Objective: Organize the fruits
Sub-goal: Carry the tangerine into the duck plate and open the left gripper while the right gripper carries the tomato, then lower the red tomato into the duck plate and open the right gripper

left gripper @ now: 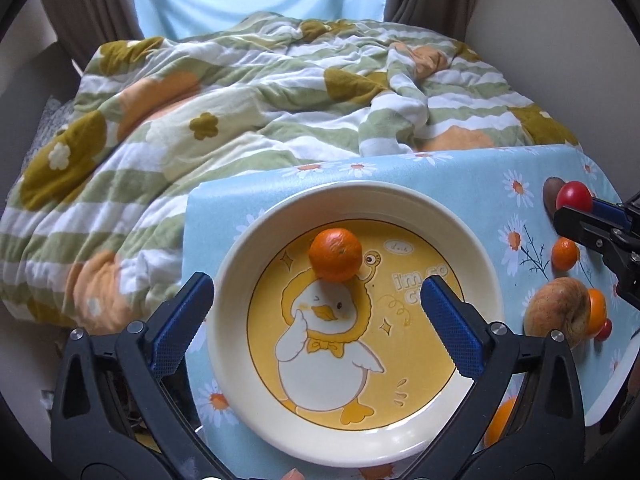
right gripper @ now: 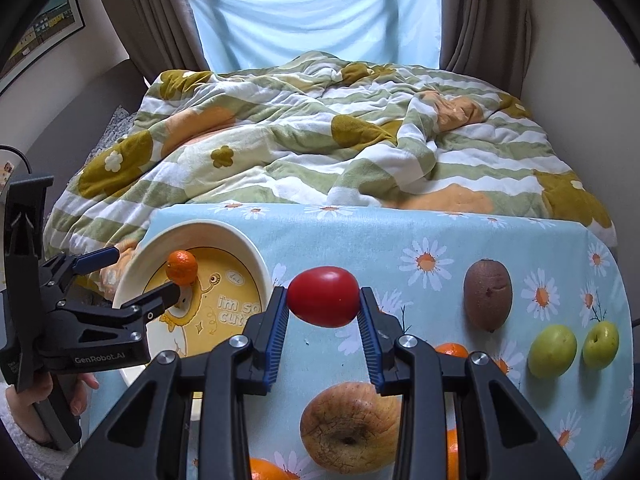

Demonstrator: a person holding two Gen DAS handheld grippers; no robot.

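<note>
A cream plate with a yellow duck picture (left gripper: 472, 236) (right gripper: 132, 276) lies on the blue daisy mat at the left. One small mandarin (left gripper: 335, 254) (right gripper: 182, 267) rests in it. My left gripper (left gripper: 316, 304) (right gripper: 136, 276) is open and empty, hovering over the plate just short of the mandarin. My right gripper (right gripper: 323, 300) is shut on a red tomato (right gripper: 323, 296) (left gripper: 574, 196), held above the mat to the right of the plate. On the mat lie a wrinkled brown apple (right gripper: 350, 432) (left gripper: 558, 312), a kiwi (right gripper: 488, 294), two green fruits (right gripper: 552, 351) (right gripper: 600, 345) and more mandarins (left gripper: 565, 254).
The mat (right gripper: 360, 232) covers a small table in front of a bed with a rumpled flowered quilt (right gripper: 300, 140). Curtains and a blue sheet hang behind. Orange fruits (right gripper: 266, 470) sit at the near edge. A small red fruit (left gripper: 605, 330) lies beside the apple.
</note>
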